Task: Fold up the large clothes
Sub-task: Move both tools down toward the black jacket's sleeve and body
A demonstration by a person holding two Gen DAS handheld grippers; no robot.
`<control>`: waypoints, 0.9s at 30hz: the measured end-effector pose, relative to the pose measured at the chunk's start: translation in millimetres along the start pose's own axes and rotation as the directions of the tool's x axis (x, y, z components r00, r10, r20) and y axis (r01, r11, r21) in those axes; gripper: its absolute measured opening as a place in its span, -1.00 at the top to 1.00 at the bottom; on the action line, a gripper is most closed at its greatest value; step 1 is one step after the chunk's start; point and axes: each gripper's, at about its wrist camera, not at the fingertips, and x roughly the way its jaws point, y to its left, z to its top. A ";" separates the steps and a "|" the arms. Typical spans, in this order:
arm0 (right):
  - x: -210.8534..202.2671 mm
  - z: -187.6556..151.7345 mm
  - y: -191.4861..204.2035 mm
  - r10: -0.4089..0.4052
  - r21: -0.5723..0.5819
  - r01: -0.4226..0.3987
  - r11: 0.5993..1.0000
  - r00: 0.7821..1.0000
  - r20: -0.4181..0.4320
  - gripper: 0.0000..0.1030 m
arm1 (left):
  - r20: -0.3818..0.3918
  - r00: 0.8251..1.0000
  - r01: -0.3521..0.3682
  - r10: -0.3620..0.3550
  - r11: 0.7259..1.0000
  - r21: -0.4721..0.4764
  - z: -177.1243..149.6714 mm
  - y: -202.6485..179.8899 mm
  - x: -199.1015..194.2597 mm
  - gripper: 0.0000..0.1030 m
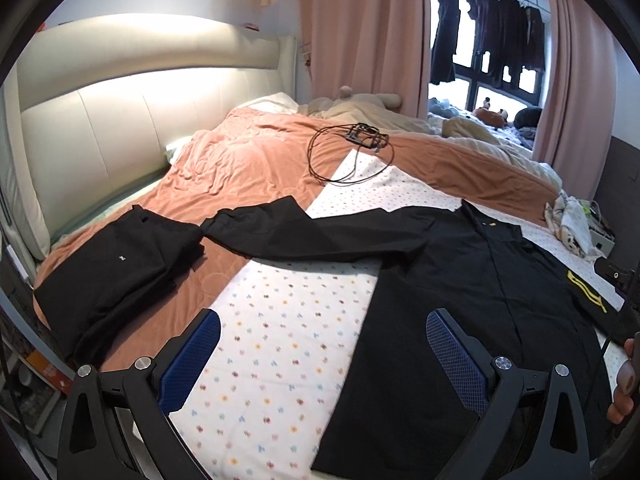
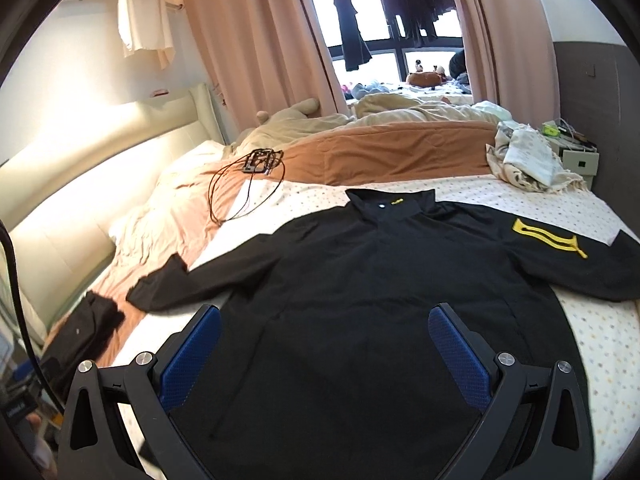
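Shirt (image 2: 360, 280), black and long-sleeved, is lying flat and face up on the dotted sheet (image 2: 600, 344), collar (image 2: 390, 200) pointing away from us toward the window. One sleeve (image 2: 208, 276) is stretching out to the left, its cuff reaching onto the orange blanket (image 2: 384, 152); the other sleeve, carrying a yellow emblem (image 2: 548, 236), is running off to the right.

We are holding the right gripper (image 2: 324, 348) just above the shirt's lower body, its blue pads (image 2: 192, 356) spread wide with nothing between them. We are keeping the left gripper (image 1: 324, 356) over the shirt's left hem edge, where black cloth meets bare sheet; its fingers are also standing wide apart and gripping nothing. In the left view our right hand (image 1: 624, 380) is showing at the far right edge.

Left of the outstretched cuff, a folded black garment (image 1: 116, 268) is sitting on the blanket near the white headboard (image 1: 100, 128). Farther up the bed, a coiled black cable (image 1: 348, 152) is lying where blanket meets sheet. A crumpled pale cloth (image 2: 528, 156) is sitting at the sheet's far right corner, and dark clothes (image 2: 352, 24) are hanging at the window between pink curtains (image 2: 248, 40).
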 end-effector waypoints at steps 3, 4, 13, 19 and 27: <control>21.6 5.2 8.4 -0.026 0.001 0.026 1.000 1.000 -0.010 -1.00 | -0.013 1.000 -0.015 0.015 1.000 -0.014 12.5 8.8 21.9 -0.99; 31.9 7.2 10.7 -0.015 0.012 0.015 1.000 1.000 -0.017 -1.00 | -0.021 1.000 -0.019 0.019 1.000 -0.022 16.5 12.2 29.9 -0.99; 111.2 14.8 32.7 0.049 0.014 -0.049 0.999 0.997 -0.057 -1.00 | -0.088 0.996 0.011 -0.020 0.994 -0.109 39.1 43.4 91.9 -0.61; 151.9 20.8 36.1 0.085 0.029 -0.083 0.996 0.992 -0.089 -0.91 | -0.130 0.991 -0.012 -0.004 0.993 -0.118 52.8 60.3 133.6 -0.50; 209.3 25.7 38.9 0.095 0.058 -0.087 0.995 0.981 -0.168 -0.48 | -0.199 0.980 -0.018 -0.029 0.973 -0.230 66.6 86.7 201.1 -0.29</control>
